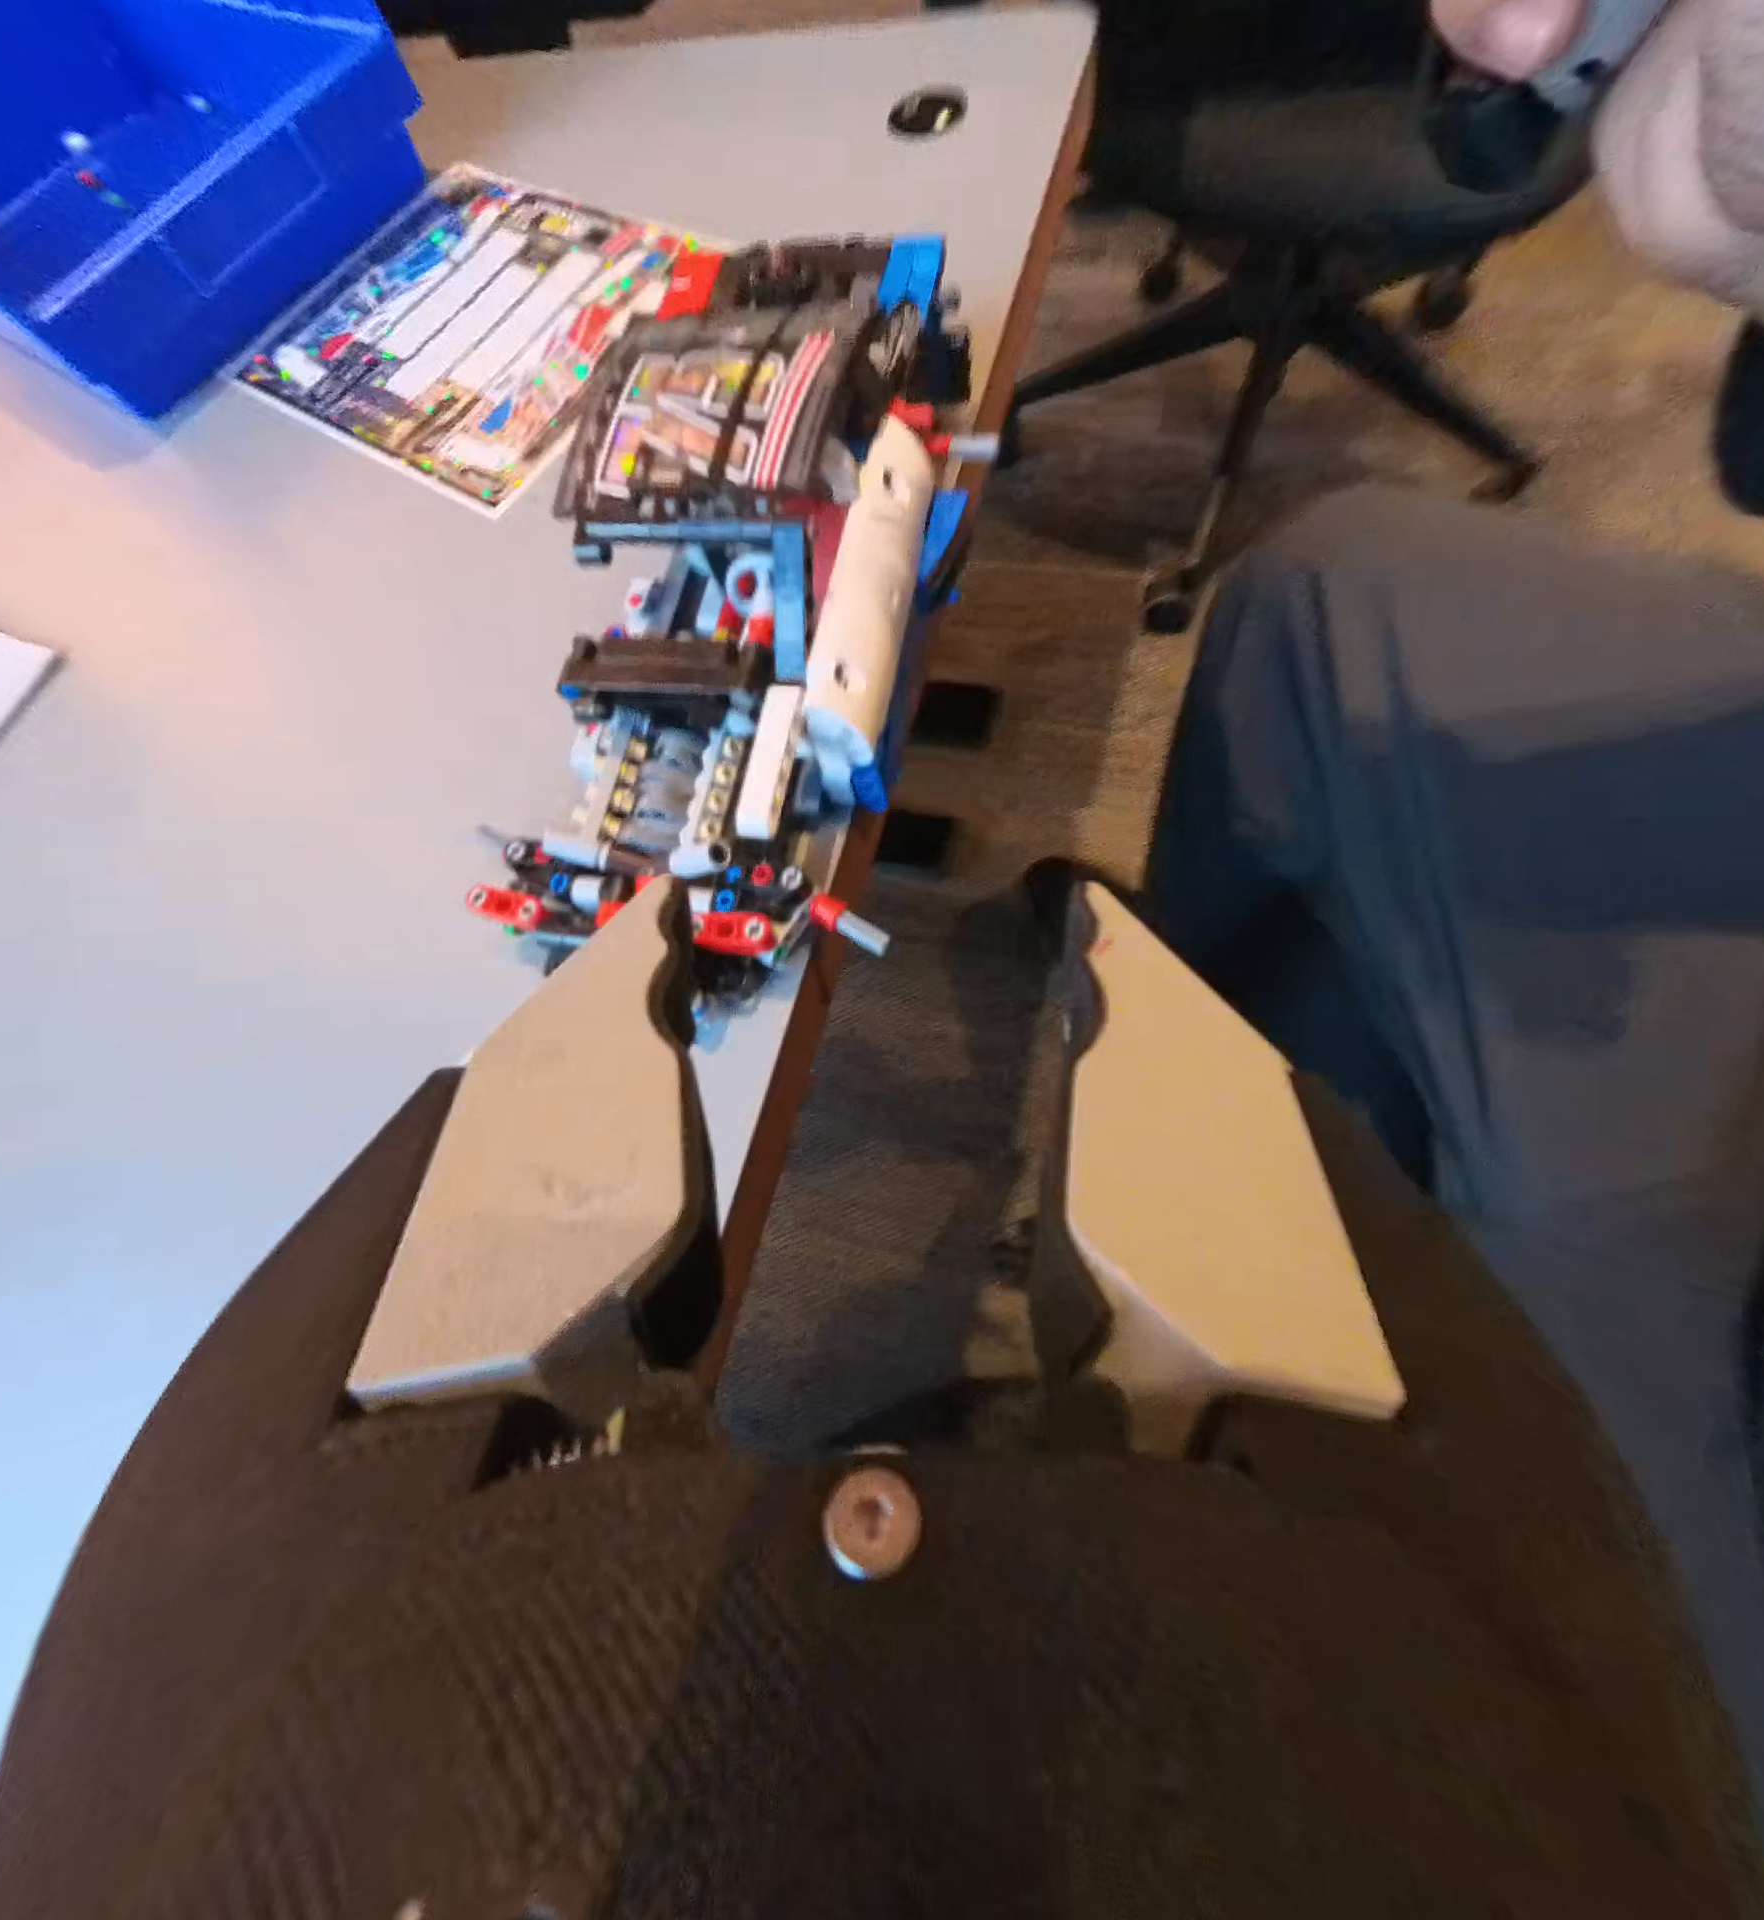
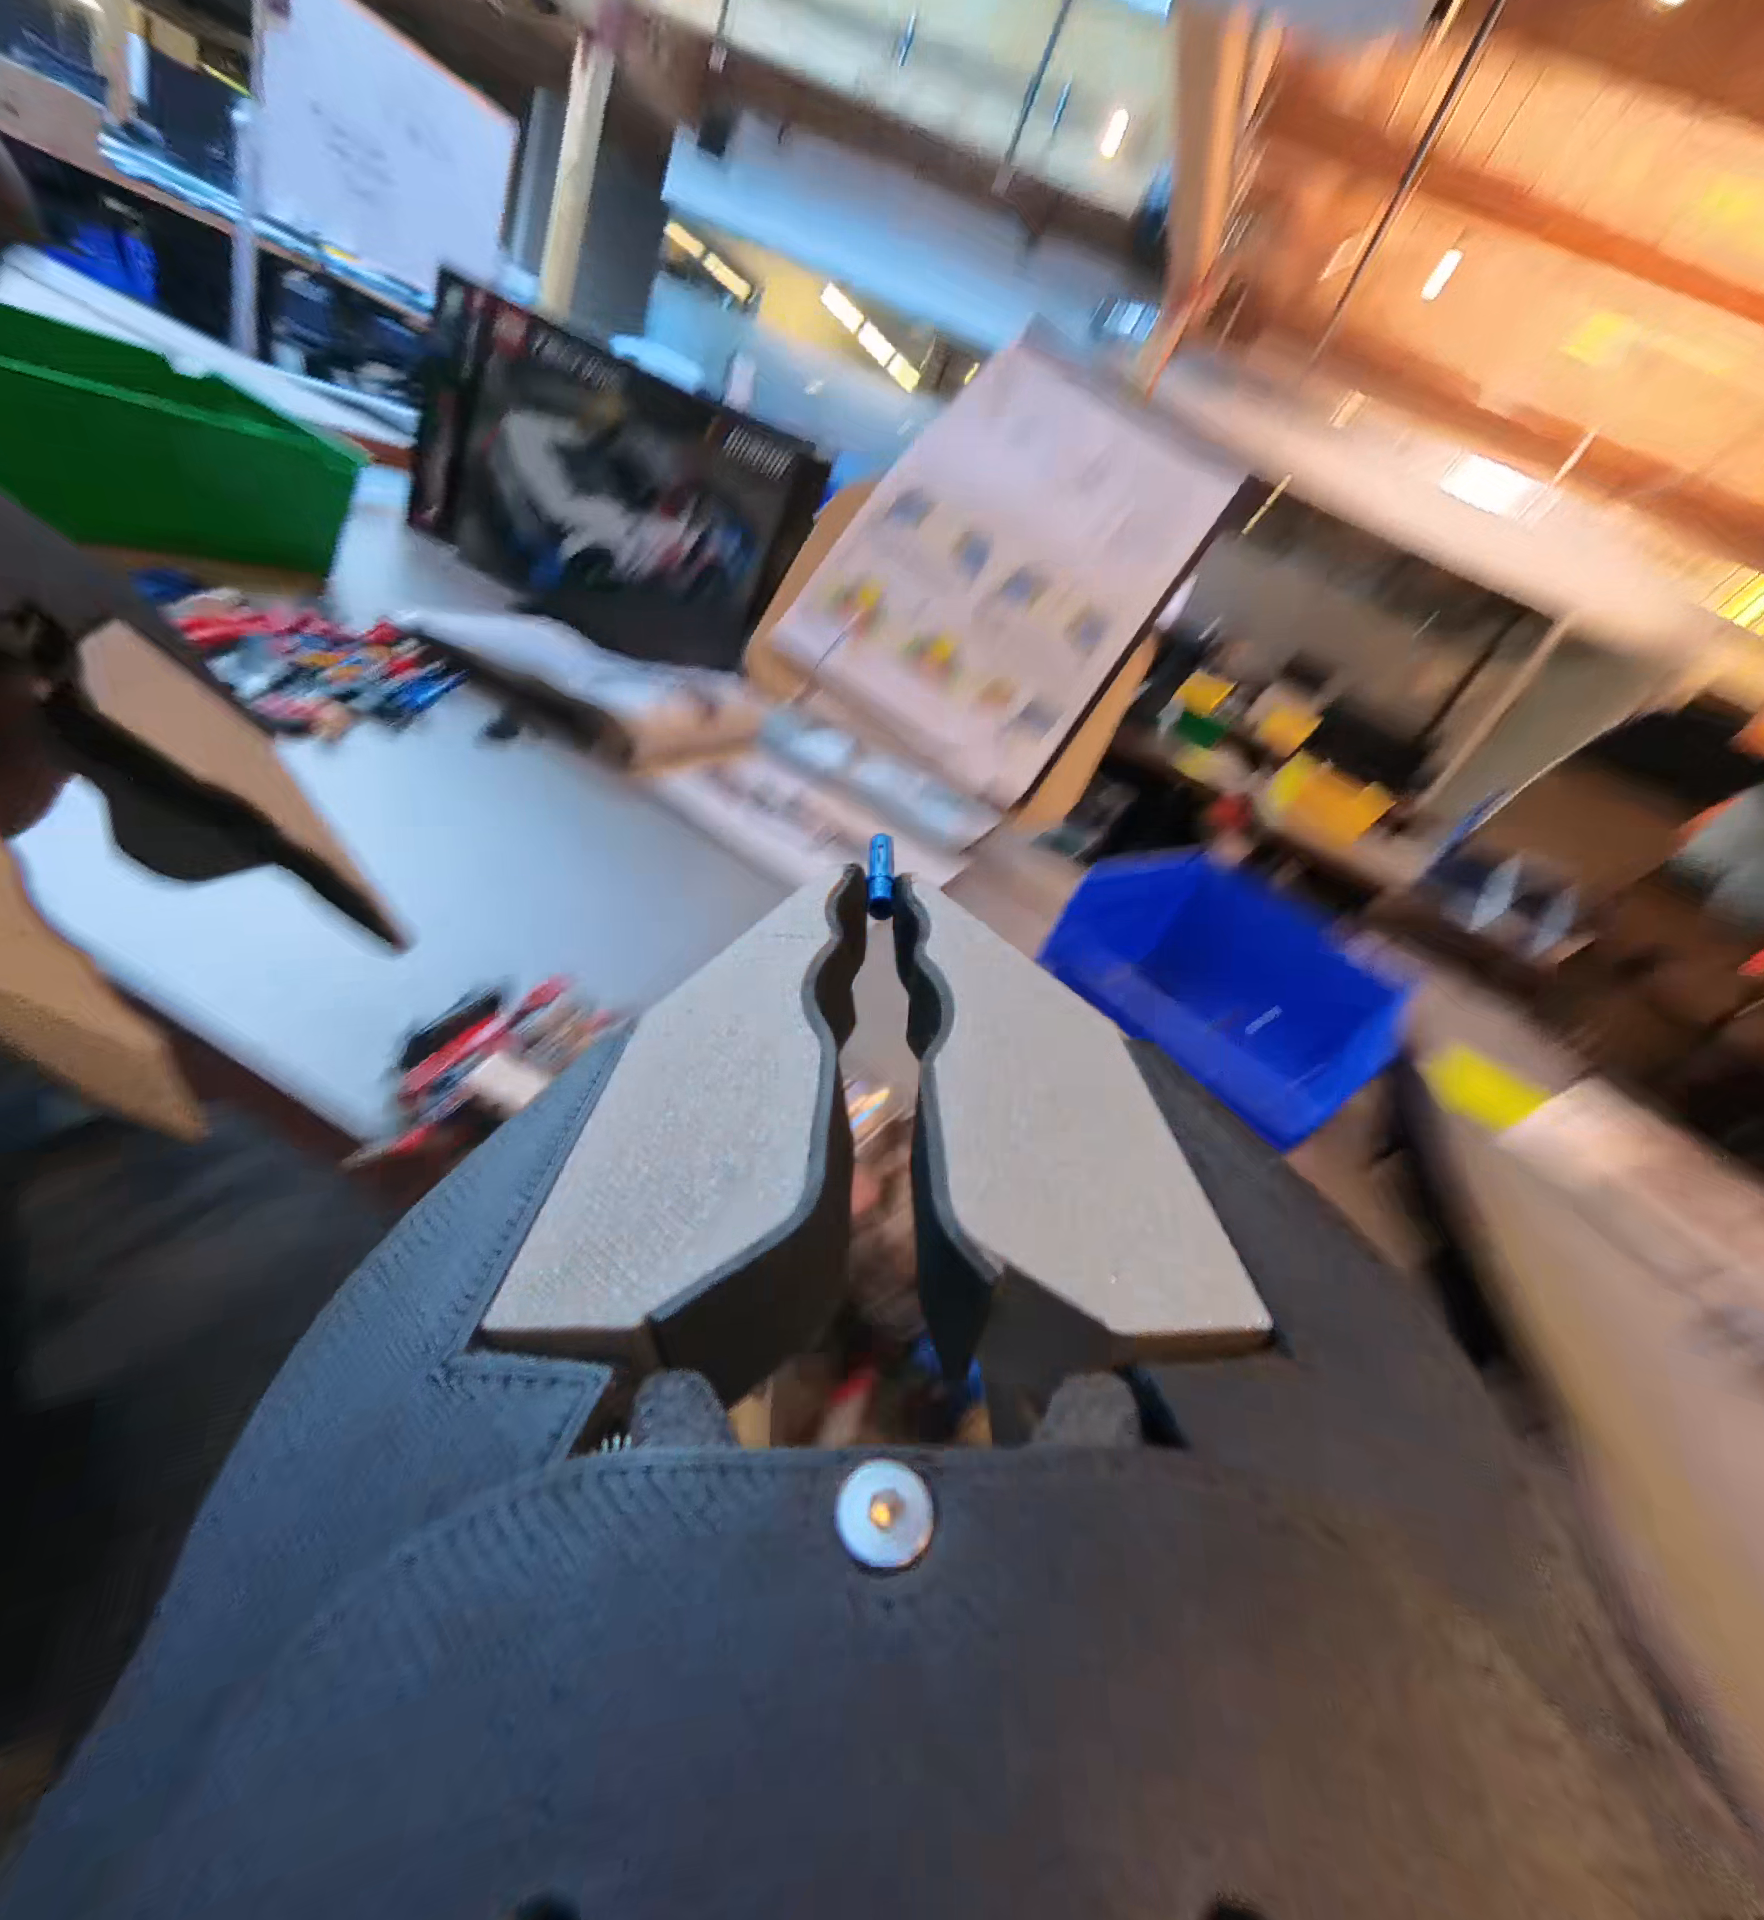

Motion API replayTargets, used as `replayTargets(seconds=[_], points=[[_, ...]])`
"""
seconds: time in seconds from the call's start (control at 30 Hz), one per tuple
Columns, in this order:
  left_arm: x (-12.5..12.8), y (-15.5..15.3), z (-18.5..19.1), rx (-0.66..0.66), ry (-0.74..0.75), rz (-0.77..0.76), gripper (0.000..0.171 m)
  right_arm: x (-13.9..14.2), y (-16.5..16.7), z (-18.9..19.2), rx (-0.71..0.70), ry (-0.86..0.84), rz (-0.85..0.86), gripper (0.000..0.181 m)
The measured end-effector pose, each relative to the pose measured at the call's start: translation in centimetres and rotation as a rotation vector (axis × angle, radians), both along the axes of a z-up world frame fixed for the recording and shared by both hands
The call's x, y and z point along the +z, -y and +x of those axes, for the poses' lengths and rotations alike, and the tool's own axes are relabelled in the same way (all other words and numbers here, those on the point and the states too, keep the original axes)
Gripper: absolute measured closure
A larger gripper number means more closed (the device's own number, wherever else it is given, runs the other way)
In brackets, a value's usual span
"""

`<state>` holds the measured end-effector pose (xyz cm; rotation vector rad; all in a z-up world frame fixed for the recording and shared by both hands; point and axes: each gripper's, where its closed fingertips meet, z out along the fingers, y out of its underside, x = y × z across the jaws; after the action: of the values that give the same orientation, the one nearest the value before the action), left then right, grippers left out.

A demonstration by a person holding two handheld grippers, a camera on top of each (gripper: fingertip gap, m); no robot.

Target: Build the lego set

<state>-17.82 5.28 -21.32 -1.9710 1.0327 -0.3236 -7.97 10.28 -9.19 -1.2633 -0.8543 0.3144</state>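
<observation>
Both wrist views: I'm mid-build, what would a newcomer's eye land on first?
In the left view, the half-built lego car at the table's right edge, just beyond the open left gripper. In the right view, the small blue pin pinched upright at the right gripper's tips, sharp against a blurred room. Also the blue bin, far left.

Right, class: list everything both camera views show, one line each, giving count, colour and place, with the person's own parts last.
Lego model: one, mixed colours, at the table edge.
Table: one, pale grey, under the model.
Instruction sheet: one, printed, behind the model.
Bin: one, blue, on the table's far left.
Bin: one, green, far left.
Box: one, dark, standing upright.
Loose pieces: many, red and blue, on the table.
Pin: one, blue, pinched at fingertips.
Office chair: one, black, beyond the table.
Left gripper: open, empty.
Right gripper: shut on pin.
</observation>
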Motion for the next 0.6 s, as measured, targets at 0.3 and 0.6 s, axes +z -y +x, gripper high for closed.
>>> replayTargets(seconds=[0.3, 0.6], points=[[0.9, 0.0, -1.3, -0.015, -0.009, 0.044, 0.102, -1.9, 6.5, 1.2, 0.087, -0.295, 0.004, 0.179], [1.1, -6.0, -0.9, -0.044, 0.0, -0.131, 0.074, -16.9, 4.4, -1.3, -0.093, -0.026, -0.173, 0.178]])
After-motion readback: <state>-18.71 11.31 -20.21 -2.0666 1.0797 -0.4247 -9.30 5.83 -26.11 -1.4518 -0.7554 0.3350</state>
